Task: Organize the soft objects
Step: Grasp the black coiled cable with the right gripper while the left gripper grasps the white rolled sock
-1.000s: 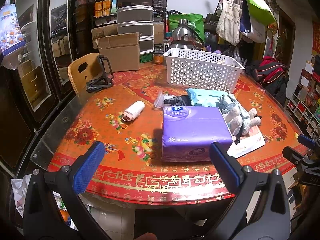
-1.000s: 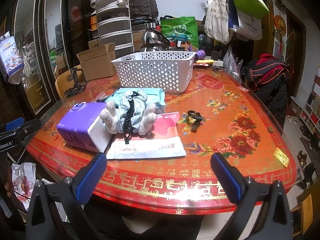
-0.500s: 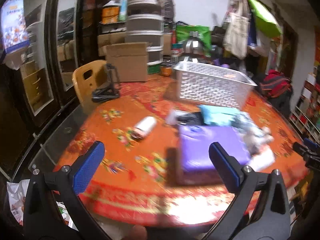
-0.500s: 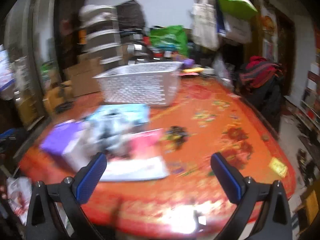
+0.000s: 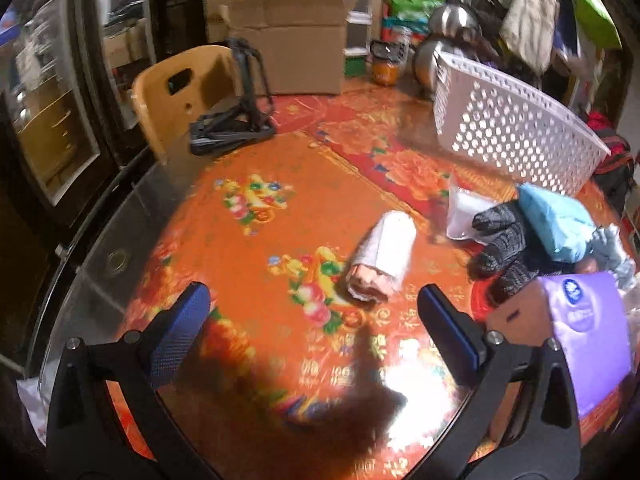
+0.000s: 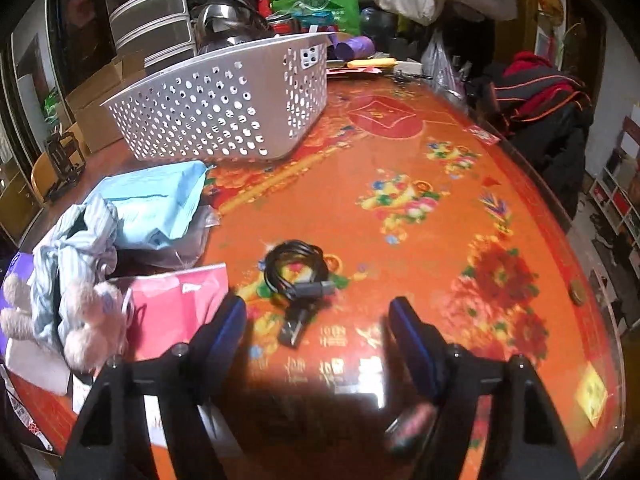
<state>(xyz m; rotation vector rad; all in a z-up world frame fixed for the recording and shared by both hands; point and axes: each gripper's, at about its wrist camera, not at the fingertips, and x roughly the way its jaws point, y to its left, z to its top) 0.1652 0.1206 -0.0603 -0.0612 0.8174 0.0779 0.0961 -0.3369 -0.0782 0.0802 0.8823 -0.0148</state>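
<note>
My left jaws [image 5: 312, 316] are released and empty, and the rolled cloth [image 5: 380, 258] lies just ahead of them, its long axis pointing toward the white basket [image 5: 516, 128].

Black jaws, blue textured pads [image 5: 180, 332], silver screws

Both wrist views skim the table [image 5: 248, 240], sharing the basket [image 6: 224, 120].
</note>
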